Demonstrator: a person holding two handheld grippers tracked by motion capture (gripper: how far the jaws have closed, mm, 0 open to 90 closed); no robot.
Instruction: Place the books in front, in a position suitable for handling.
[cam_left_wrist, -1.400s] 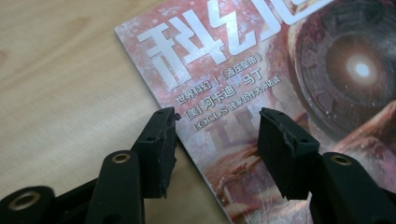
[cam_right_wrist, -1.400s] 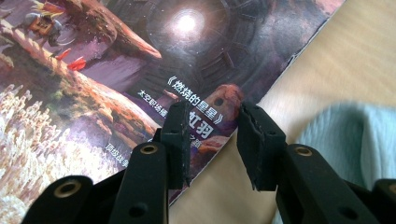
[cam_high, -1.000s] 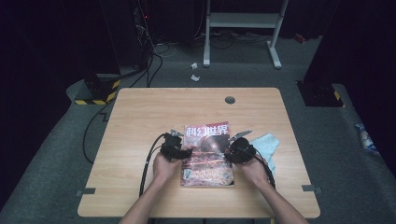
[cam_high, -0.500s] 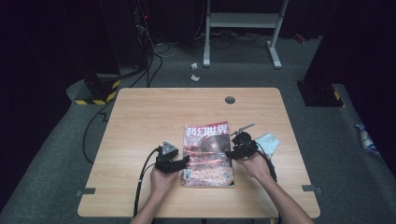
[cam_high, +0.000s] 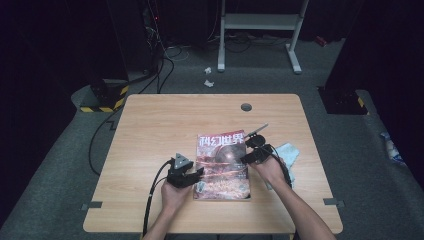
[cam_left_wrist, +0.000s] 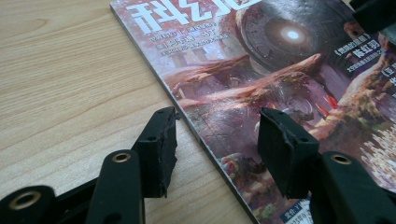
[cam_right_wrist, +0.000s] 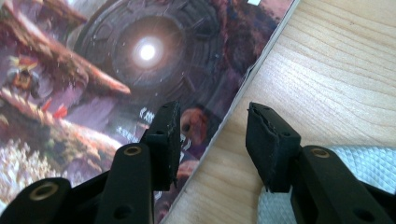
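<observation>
A magazine (cam_high: 222, 166) is seen lying flat on the wooden counter (cam_high: 160, 125), a little toward 4 o'clock from the counter's middle. The left gripper (cam_high: 196, 173) is held at the magazine's 9 o'clock edge, the right gripper (cam_high: 248, 150) near its corner at 1 o'clock. The fingers of both are apart and nothing is clamped; both pairs have just been closing a little, each with an edge of the magazine between them.

In the left gripper view, the spine edge of the magazine (cam_left_wrist: 261, 79) is shown running between the two fingers (cam_left_wrist: 161, 149), one over bare wood and one over the cover. In the right gripper view, the other long edge (cam_right_wrist: 116, 60) passes between the fingers (cam_right_wrist: 268, 144), and a pale cloth (cam_right_wrist: 355, 163) is seen just beside them. The cloth (cam_high: 289, 155) is shown in the high view at 3 o'clock of the magazine. Open wood is left toward 12 and 9 o'clock.
</observation>
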